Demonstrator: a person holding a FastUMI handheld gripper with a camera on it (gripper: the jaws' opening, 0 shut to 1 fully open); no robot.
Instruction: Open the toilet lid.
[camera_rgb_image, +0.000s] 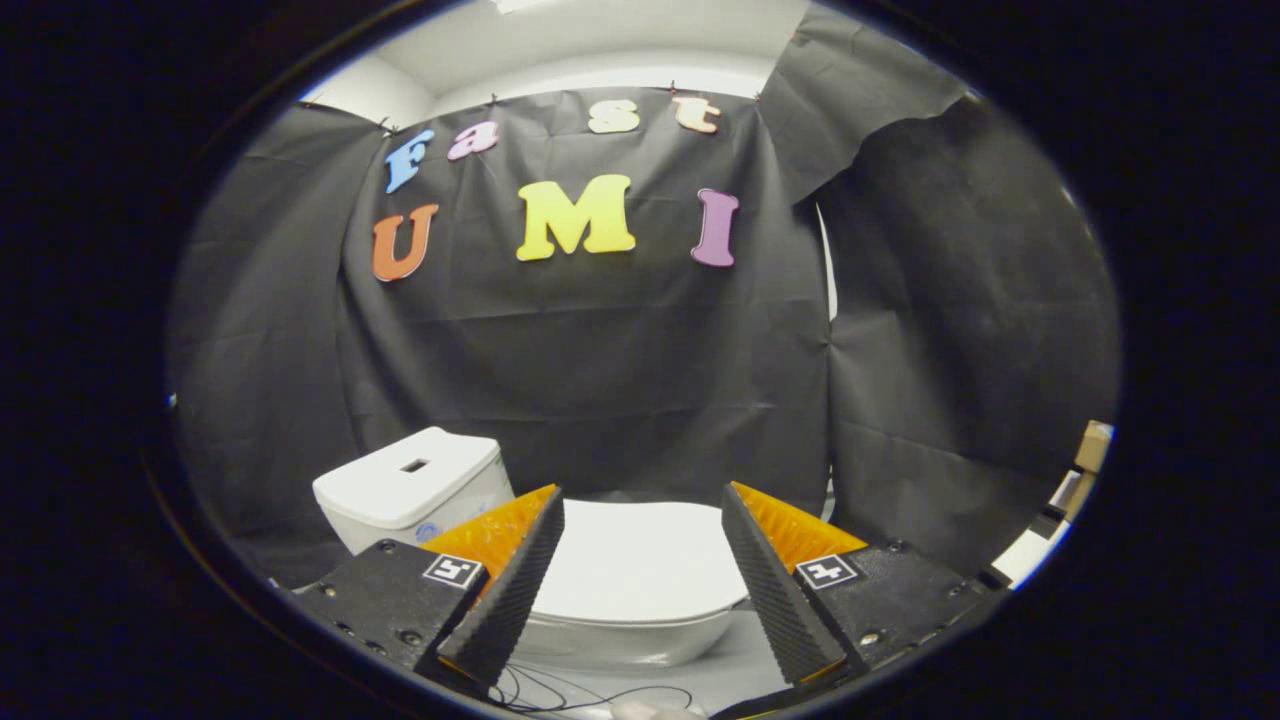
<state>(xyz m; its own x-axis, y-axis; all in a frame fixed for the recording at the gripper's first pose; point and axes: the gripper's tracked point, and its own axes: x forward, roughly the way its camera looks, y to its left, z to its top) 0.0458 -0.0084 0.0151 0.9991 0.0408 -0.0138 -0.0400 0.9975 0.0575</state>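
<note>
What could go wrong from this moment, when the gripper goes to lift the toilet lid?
1. The toilet lid lies flat and closed, and the open gripper is not touching it; its front edge looks thin, so the fingers may slip off rather than catch under it.
2. The tank stands right behind the lid, toward one side; a lid swung up fast may knock against it.
3. Thin cables hang below the fingers and might snag during the reach.

One toilet lid, closed, one white cistern at lower left, one gripper with two fingers spread apart.
</note>
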